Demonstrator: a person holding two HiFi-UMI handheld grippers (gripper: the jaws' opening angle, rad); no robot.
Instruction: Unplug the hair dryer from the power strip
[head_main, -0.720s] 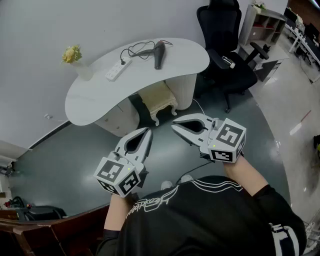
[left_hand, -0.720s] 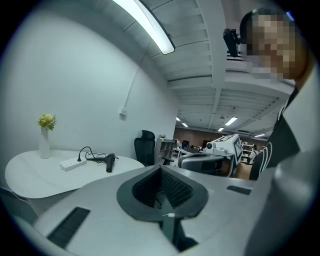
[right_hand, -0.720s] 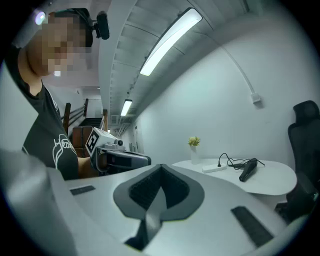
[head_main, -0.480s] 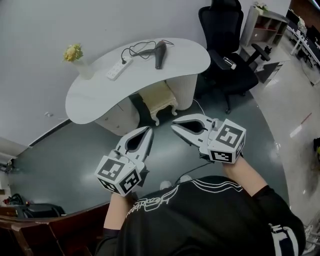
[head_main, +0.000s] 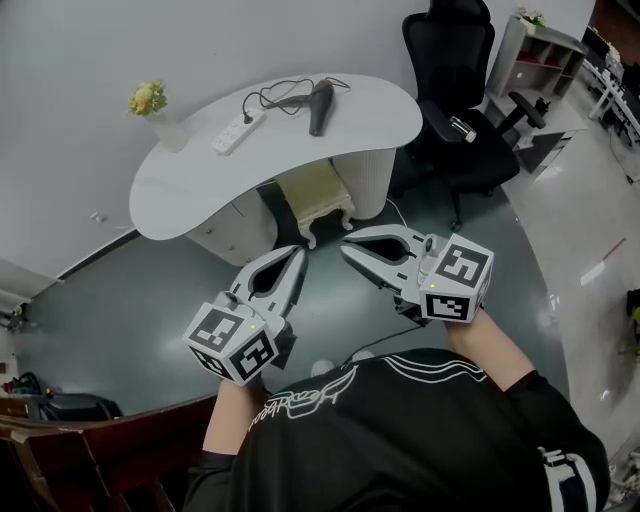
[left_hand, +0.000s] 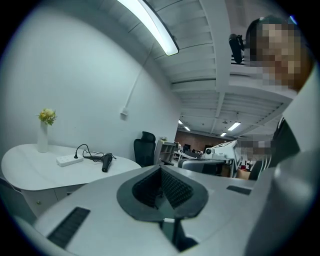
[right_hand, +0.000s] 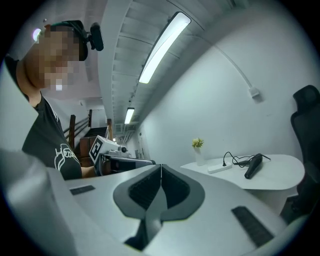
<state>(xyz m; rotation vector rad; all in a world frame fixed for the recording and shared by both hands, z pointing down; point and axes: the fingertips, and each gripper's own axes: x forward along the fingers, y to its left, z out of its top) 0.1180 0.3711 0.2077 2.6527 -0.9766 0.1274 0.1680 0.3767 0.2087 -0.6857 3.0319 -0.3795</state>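
Observation:
A black hair dryer (head_main: 320, 105) lies on the white curved table (head_main: 190, 185). Its black cord (head_main: 275, 97) loops to a plug in the white power strip (head_main: 238, 132) to its left. Both grippers are held in front of the person's chest, well short of the table and above the floor. My left gripper (head_main: 297, 256) is shut with nothing in it, and so is my right gripper (head_main: 345, 250). The left gripper view shows the power strip (left_hand: 66, 160) and hair dryer (left_hand: 106, 161) far beyond the shut jaws. In the right gripper view the strip (right_hand: 220, 168) and dryer (right_hand: 253, 165) are just as far away.
A vase of yellow flowers (head_main: 150, 105) stands at the table's left end. A black office chair (head_main: 455, 95) is to the right of the table, and a small cream stool (head_main: 315, 195) sits under it. Dark floor lies between me and the table.
The head view has shifted slightly, so the table sits a little lower and further right. Both grippers stay shut in front of the body.

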